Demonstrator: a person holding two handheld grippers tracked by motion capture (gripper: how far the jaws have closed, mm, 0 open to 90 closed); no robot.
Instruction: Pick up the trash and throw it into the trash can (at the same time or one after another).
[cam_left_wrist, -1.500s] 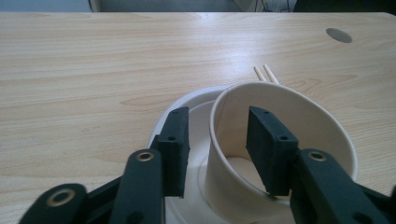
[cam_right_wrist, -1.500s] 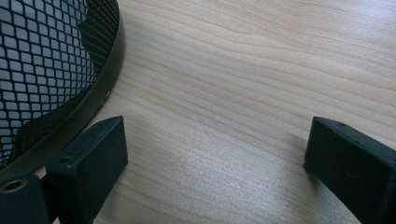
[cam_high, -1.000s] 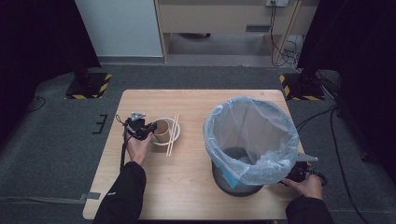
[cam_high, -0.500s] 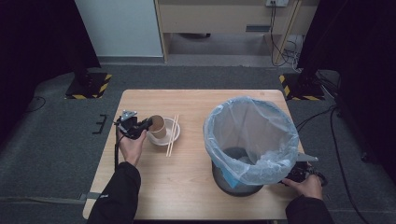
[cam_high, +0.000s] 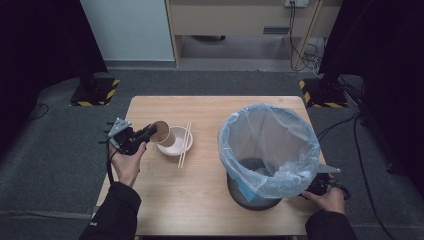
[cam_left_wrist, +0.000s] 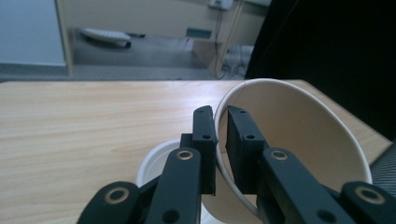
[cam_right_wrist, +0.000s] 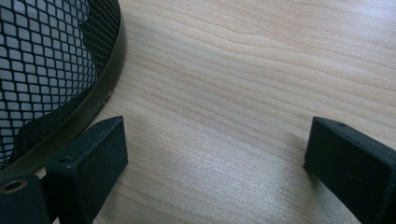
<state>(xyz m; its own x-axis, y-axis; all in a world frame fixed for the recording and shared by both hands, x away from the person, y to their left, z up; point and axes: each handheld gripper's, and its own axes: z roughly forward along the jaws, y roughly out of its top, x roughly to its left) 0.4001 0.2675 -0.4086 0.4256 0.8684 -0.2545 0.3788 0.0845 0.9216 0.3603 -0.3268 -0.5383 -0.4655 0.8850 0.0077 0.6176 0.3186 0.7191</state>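
Observation:
A brown paper cup (cam_high: 164, 134) hangs tilted on its side just above a white bowl (cam_high: 177, 149) on the wooden table (cam_high: 200, 200). My left gripper (cam_high: 151, 131) is shut on the cup's rim. In the left gripper view the two pads pinch the cup (cam_left_wrist: 299, 140) wall, one inside and one outside, at my left gripper (cam_left_wrist: 222, 135), with the bowl (cam_left_wrist: 152, 163) below. Wooden chopsticks (cam_high: 185, 144) lie across the bowl's right edge. My right gripper (cam_high: 320, 187) rests open on the table beside the bin's base; its jaws at my right gripper (cam_right_wrist: 215, 149) stand wide with bare wood between them.
A black mesh bin (cam_high: 270, 150) lined with a pale blue bag stands on the right half of the table; its mesh wall (cam_right_wrist: 42, 56) is close to the right gripper's left jaw. Grey floor surrounds the table.
The left hand has risen and drawn left with the cup, which has come up out of the bowl and tipped onto its side. The right hand has stayed put.

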